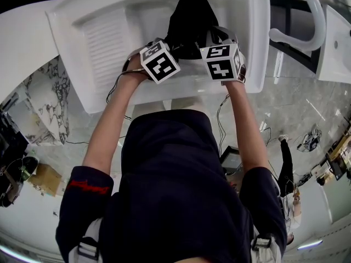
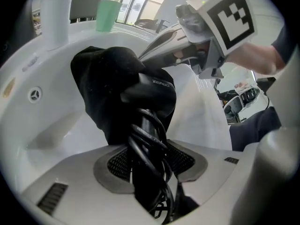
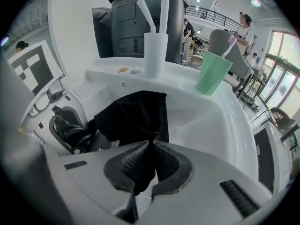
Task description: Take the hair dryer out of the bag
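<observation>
Claw first: your left claw is shut tight on the black handle of the hair dryer. A black cord is wound round that handle, so the pads squeeze the cord too. The handle sticks out toward you, and the top part of the dryer pokes out of the black bag. The bag's cloth drapes over the far side of the dryer.

Your right claw is almost closed. It pinches a thin fold of the bag between its pads. From that pinch the cloth goes up to the rest of the bag, which sits just past the claw.

Your two claws are close together, side by side, both tipped downward. The left one is just to the left of the bag and the right one is just in front of it.

All of this is over a white sink. The bag is down inside it. On the far rim stand a green cup and a white cup, each with a toothbrush in it.
</observation>
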